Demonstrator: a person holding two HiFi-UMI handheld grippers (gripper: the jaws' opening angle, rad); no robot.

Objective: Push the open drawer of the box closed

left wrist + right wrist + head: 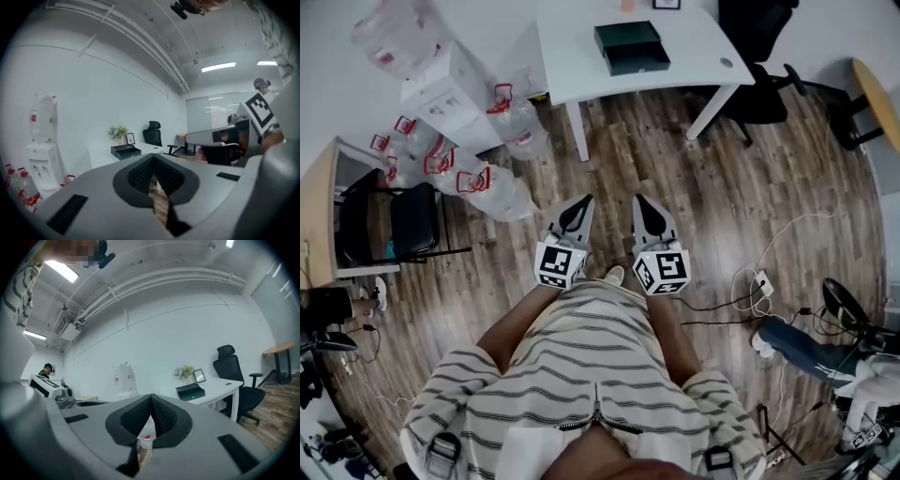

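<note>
The black box [631, 47] stands on the white table [694, 52] far ahead, its drawer [639, 64] pulled out toward me. In the left gripper view the box [125, 151] is small and distant beside a plant; in the right gripper view the box [190, 392] also sits far off on the table. Both grippers are held close in front of my body, over the wooden floor and well short of the table. My left gripper [581, 204] is shut with nothing between its jaws. My right gripper [643, 202] is shut and empty too.
Several large water bottles [502, 192] lie on the floor at the left, by a water dispenser [441, 84]. A black office chair [759, 56] stands right of the table. A folding chair [403, 220] is at the left. Cables and a power strip [761, 281] lie on the floor at the right.
</note>
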